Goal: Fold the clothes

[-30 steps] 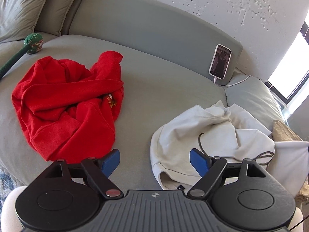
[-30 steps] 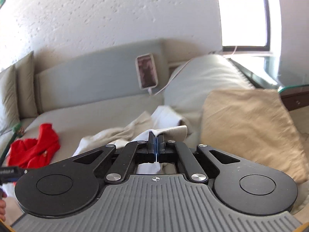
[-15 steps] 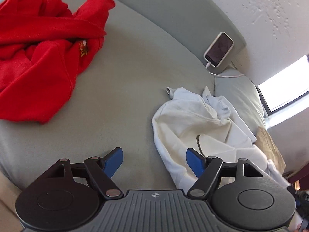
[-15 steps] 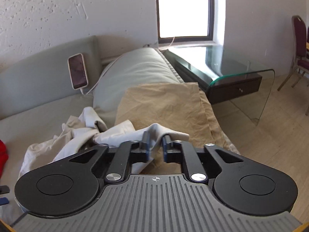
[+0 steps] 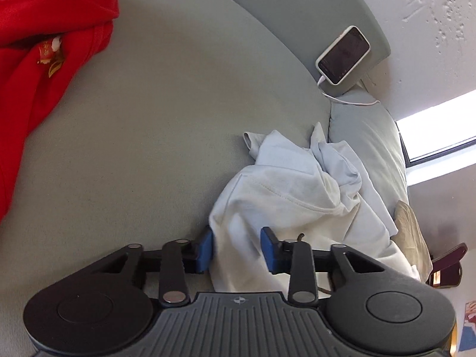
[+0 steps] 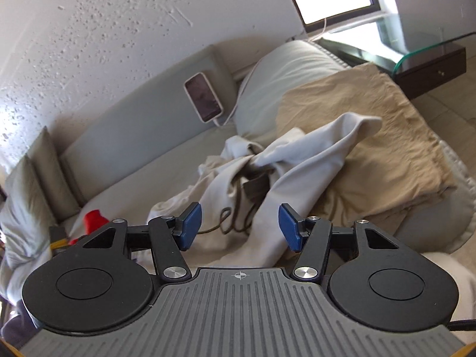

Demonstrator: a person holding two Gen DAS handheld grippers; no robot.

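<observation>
Left wrist view | we close left gripper jaws around crumpled white cotton hoodie at grey sofa right end | right gripper jaws opening, empty | next: pinch firmly, spread flat.

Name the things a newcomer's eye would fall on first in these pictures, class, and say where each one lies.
A crumpled white cotton hoodie lies in a heap on the grey sofa seat, just ahead of both grippers. A bright red fleece garment sprawls at the seat's far left. A white-cased smartphone on a charging cable leans against the backrest.
</observation>
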